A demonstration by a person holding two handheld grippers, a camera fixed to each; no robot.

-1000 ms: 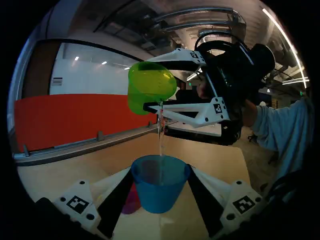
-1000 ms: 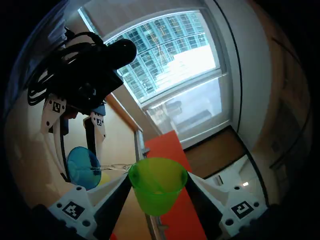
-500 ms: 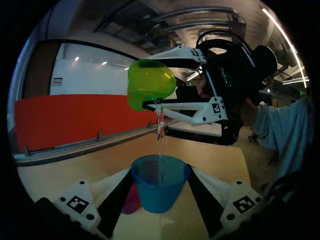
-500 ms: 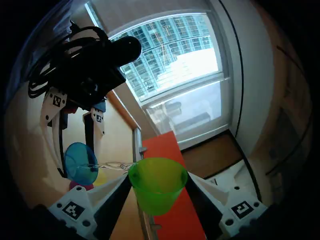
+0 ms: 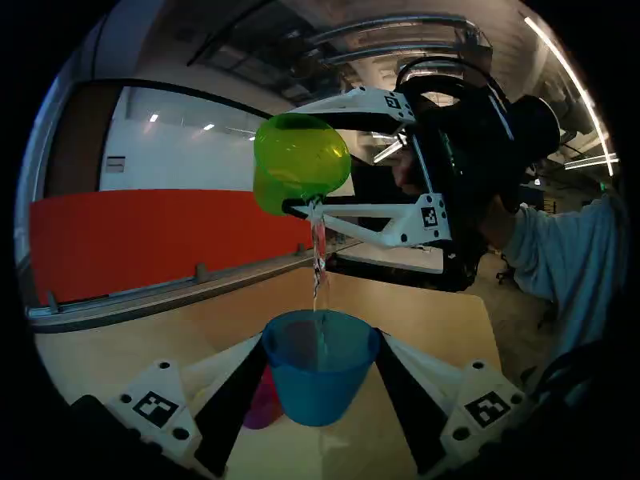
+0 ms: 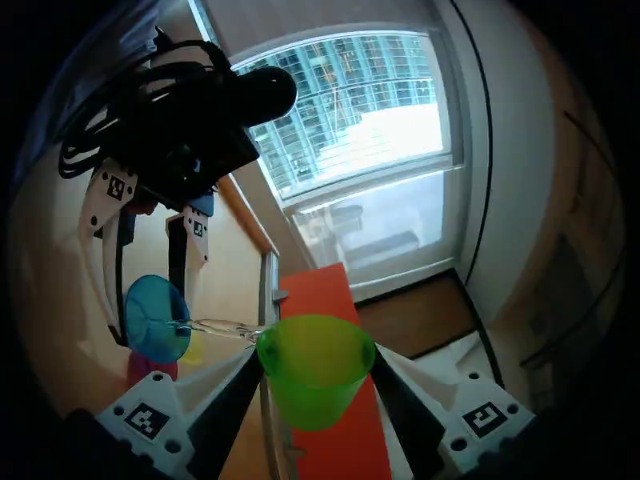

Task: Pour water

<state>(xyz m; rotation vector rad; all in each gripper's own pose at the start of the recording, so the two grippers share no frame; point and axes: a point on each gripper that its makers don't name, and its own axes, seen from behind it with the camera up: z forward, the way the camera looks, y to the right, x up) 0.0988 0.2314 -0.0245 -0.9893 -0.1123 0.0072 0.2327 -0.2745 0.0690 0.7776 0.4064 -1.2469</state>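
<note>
Left tongs [image 5: 320,356] clamp the blue cup [image 5: 320,388], half hiding a pink object [image 5: 261,404]; right tongs [image 6: 316,360] clamp the tilted green cup [image 6: 314,388].

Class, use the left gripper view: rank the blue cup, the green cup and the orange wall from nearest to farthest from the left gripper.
1. Blue cup: held in the left gripper, low centre.
2. Green cup: overhead, tilted, pouring water into the blue cup.
3. Orange wall: far back on the left, beyond the table edge.
</note>
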